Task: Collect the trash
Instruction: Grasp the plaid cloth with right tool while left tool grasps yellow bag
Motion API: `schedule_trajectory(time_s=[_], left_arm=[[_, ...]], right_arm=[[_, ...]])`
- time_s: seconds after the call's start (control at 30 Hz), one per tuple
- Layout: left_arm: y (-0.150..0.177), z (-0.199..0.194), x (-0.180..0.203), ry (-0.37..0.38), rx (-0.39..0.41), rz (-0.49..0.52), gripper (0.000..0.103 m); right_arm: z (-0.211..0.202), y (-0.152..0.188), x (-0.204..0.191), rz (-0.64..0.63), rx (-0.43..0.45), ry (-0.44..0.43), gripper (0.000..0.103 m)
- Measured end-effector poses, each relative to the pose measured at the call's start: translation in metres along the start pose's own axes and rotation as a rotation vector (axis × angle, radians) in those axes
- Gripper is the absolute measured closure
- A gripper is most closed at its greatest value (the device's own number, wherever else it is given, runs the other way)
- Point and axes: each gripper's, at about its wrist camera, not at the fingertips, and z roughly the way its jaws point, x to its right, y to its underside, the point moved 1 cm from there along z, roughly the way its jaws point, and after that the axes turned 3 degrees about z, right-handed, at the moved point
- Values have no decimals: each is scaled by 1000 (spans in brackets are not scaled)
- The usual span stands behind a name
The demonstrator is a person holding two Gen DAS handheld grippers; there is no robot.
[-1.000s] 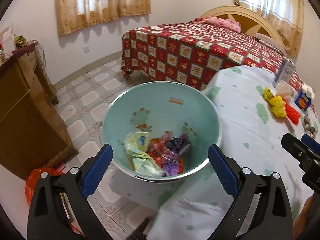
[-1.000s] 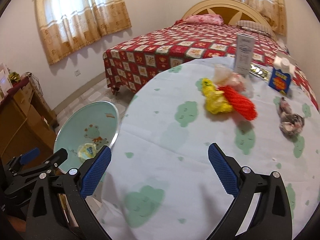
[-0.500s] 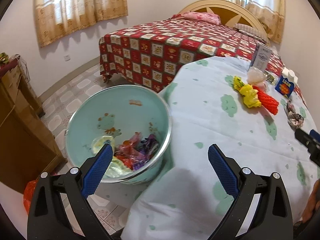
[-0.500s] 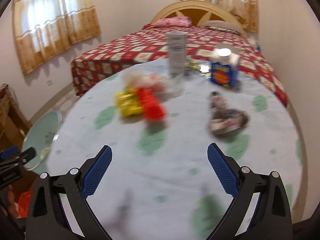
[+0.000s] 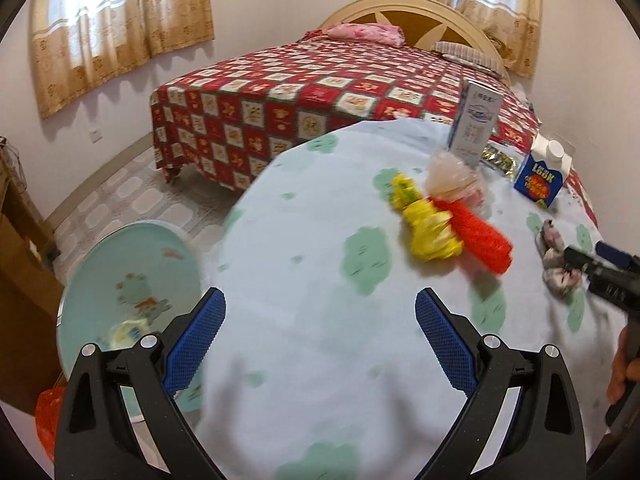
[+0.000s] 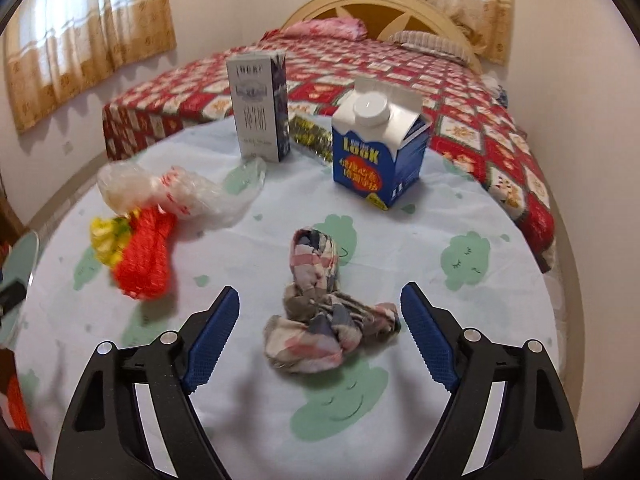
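Right gripper lined up on the crumpled rag, left gripper waiting empty over the worktop.

The right gripper (image 6: pixel 320 336) hovers low with its jaws spread wide and holding nothing; the checked rag (image 6: pixel 320 320) lies on the worktop (image 6: pixel 460 216) right between and just ahead of them, likely the next piece to pick up. Beyond the jaws stand a blue carton (image 6: pixel 378 152) and a tall grey carton (image 6: pixel 260 106); off their left side lie a red net (image 6: pixel 146 256), a yellow wrapper (image 6: pixel 105 240) and a clear bag (image 6: pixel 176 190). The left gripper (image 5: pixel 320 340) is level, jaws wide and empty; the basin (image 5: pixel 132 276) with collected trash sits off the worktop edge, left of its left jaw.
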Motion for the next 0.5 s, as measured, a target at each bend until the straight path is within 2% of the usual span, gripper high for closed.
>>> schedule_trajectory(time_s=[0.1, 0.17, 0.23, 0.3, 0.37, 0.4, 0.5], left_arm=[[-12, 15, 15, 14, -10, -6, 10], [-20, 27, 26, 26, -20, -16, 10], [-26, 37, 33, 34, -30, -28, 10], [-31, 49, 41, 47, -41, -43, 10], [-35, 61, 47, 58, -52, -49, 15], [-36, 66, 50, 69, -56, -54, 21], [-38, 81, 56, 89, -81, -67, 33]], right_arm=[[15, 1, 6, 10, -47, -31, 26], [21, 3, 9, 13, -64, -47, 35], [25, 6, 10, 12, -76, -53, 49], [26, 10, 13, 16, -75, -70, 53], [26, 10, 16, 23, -72, -78, 60], [26, 10, 17, 29, -72, -87, 63], [26, 10, 21, 47, -73, -105, 64]])
